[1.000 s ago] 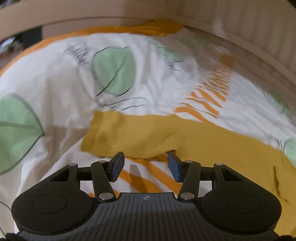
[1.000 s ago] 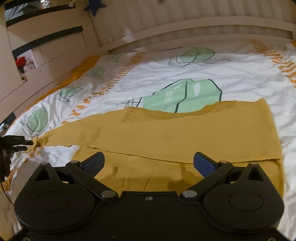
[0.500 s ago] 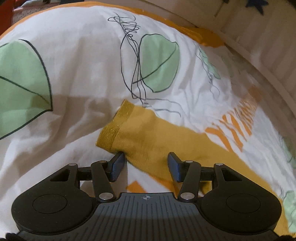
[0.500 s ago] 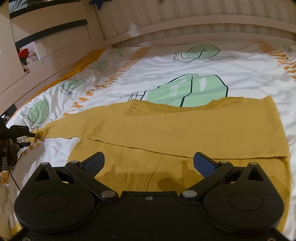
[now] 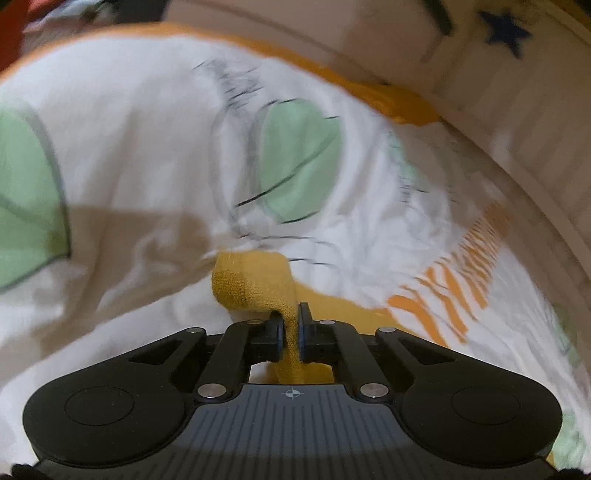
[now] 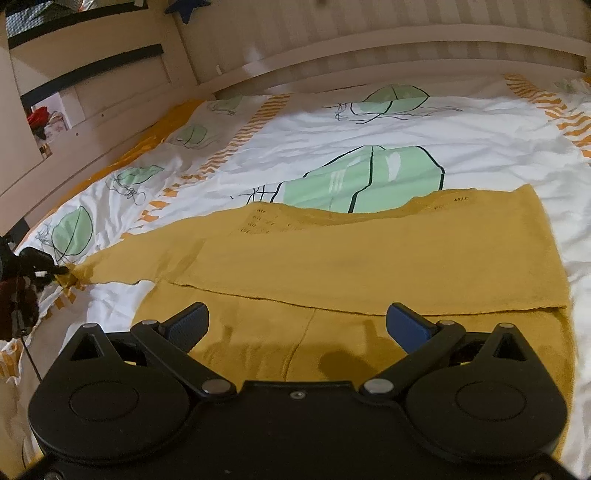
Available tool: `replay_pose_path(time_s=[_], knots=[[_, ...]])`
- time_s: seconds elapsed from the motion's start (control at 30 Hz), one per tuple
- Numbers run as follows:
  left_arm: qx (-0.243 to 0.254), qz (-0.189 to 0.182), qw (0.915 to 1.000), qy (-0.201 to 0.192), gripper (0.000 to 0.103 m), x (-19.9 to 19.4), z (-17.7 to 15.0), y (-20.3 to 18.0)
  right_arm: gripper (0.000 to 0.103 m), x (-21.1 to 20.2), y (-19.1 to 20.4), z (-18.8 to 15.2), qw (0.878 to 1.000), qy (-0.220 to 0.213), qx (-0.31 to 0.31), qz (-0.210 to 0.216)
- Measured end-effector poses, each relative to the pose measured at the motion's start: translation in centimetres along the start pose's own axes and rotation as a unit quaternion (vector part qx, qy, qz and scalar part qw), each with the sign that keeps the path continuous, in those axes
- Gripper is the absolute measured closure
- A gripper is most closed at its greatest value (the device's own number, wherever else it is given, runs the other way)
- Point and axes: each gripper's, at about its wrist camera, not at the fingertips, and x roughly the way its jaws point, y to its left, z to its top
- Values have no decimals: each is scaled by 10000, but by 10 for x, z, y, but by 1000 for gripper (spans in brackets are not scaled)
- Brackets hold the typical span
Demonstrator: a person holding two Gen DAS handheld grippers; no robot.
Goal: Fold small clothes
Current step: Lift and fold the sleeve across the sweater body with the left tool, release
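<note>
Mustard top (image 6: 369,258) lay flat on the bed, across the middle of the right wrist view. Body partly folded: an upper layer's edge ran left to right over the lower layer at about 6 o'clock of the garment. One sleeve (image 6: 122,254) stretched out toward 9 o'clock, cuff at the far left edge of frame.

Left gripper (image 5: 291,325) was clamped on that sleeve's cuff (image 5: 251,284). Fingers (image 5: 275,332) nearly together, only the fabric's thickness between them. Cuff end bunched and stood up just past the fingertips at 12 o'clock; more sleeve trailed off toward 3 o'clock on the duvet. Left wrist view was motion-blurred, so fine detail was unreadable. From the right wrist view the left gripper (image 6: 55,269) showed at 9 o'clock, small and dark, touching the cuff.

Right gripper (image 6: 297,325) hovered over the lower body panel, fingers (image 6: 406,325) spread wide, holding nothing. Whether the fingertips touched the fabric, cannot tell.

Duvet (image 6: 461,140) under the top: white with green leaf prints and orange striped bands. Pale wooden bed rail (image 6: 369,48) ran behind at 12 o'clock; dark blue star (image 5: 506,31) on the panel at 1 o'clock in the left wrist view.
</note>
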Motion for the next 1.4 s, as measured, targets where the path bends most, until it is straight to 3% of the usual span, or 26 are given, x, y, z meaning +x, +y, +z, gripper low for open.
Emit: replay_pose_path(time_s=[0.13,0.27,0.43,0.63,0.87,1.03,1.07,1.17,1.27,1.4], knots=[[497,-481,9976,20,97,-29,6,-47,1,-3,0,2,10000,-35,-11,-37],[783,-1255,9890,52,97,-60,7,-105,1,-7,-3,6,9999,-100,-2,-83],[1385,-2138,9670,6,97,-104,-12,-193,1,-14,-14,13,9994,-178,181,-229],[1961,-3006,9328,320,97,-129,-72,-286,1,-28,-32,24,9976,-303,517,-336],[2539,-3391,9023,808,97,-124,-172,-364,1,-41,-60,35,9930,-429,886,-647],[2974,-3524,8789,1218,95,-110,-228,-391,1,-45,-78,38,9878,-503,1081,-1002],[3033,-3588,8727,1329,90,-107,-236,-393,1,-46,-82,38,9868,-505,1145,-1027],[3130,-3714,8610,1509,68,-112,-248,-397,1,-49,-89,38,9845,-521,1265,-1100],[3237,-3835,8539,1381,65,-123,-247,-396,1,-51,-94,38,9833,-547,1321,-1128],[3427,-3747,8554,1026,58,-137,-235,-378,1,-50,-96,36,9835,-539,1343,-1086]])
